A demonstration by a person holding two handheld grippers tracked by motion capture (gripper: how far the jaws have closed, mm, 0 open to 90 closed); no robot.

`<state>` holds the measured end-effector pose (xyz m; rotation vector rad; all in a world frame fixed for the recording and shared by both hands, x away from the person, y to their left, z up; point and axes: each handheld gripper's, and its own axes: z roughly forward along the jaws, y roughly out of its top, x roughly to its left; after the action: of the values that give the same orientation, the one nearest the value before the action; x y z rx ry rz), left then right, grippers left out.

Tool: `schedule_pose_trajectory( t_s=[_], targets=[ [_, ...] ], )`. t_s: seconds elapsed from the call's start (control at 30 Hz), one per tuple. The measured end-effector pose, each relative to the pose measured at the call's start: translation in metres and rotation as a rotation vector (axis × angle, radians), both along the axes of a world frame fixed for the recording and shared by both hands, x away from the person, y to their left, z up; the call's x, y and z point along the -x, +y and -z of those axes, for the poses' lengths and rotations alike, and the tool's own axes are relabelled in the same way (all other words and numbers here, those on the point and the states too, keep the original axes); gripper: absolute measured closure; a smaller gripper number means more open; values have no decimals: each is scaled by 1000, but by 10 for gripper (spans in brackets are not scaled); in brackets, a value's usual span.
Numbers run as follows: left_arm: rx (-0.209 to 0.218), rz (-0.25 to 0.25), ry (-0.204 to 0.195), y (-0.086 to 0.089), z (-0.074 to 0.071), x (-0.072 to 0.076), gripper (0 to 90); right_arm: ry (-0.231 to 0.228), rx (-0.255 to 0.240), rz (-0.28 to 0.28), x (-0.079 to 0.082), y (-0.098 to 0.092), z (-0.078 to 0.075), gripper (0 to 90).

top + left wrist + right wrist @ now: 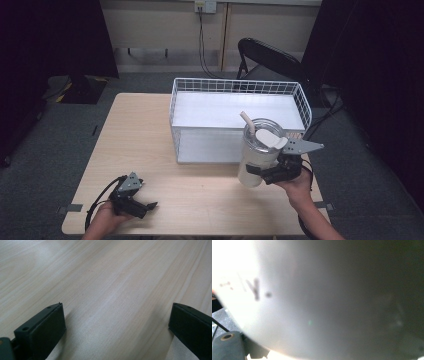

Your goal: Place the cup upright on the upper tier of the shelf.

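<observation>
A white wire basket [240, 117] sits toward the far side of a light wooden table [150, 145], and everything else is placed from it. Just in front of the basket's near right corner, the right gripper [265, 174] holds a white tumbler [257, 155] lifted off the tabletop, its jaws closed against the lower part of the cup's wall. The tumbler has a clear lid and a pale straw [247, 120] leaning toward the basket's left side. In the right gripper view the tumbler's wall [332, 300] sits blurred right against the lens, with dark lettering on it too soft to read. Well to the near left of the basket, by the table's front edge, the left gripper [145, 205] rests low over the wood, its jaws spread wide with only bare tabletop [112, 290] between them
</observation>
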<state>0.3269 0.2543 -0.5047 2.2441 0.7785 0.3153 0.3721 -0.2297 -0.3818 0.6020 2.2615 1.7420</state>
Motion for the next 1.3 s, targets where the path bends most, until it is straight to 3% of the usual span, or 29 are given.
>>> schedule_pose_trajectory(
  t_s=[1.3],
  targets=[
    [0, 0, 0, 0, 0, 0, 1, 7, 16, -49, -23, 14, -60, 96]
  ],
)
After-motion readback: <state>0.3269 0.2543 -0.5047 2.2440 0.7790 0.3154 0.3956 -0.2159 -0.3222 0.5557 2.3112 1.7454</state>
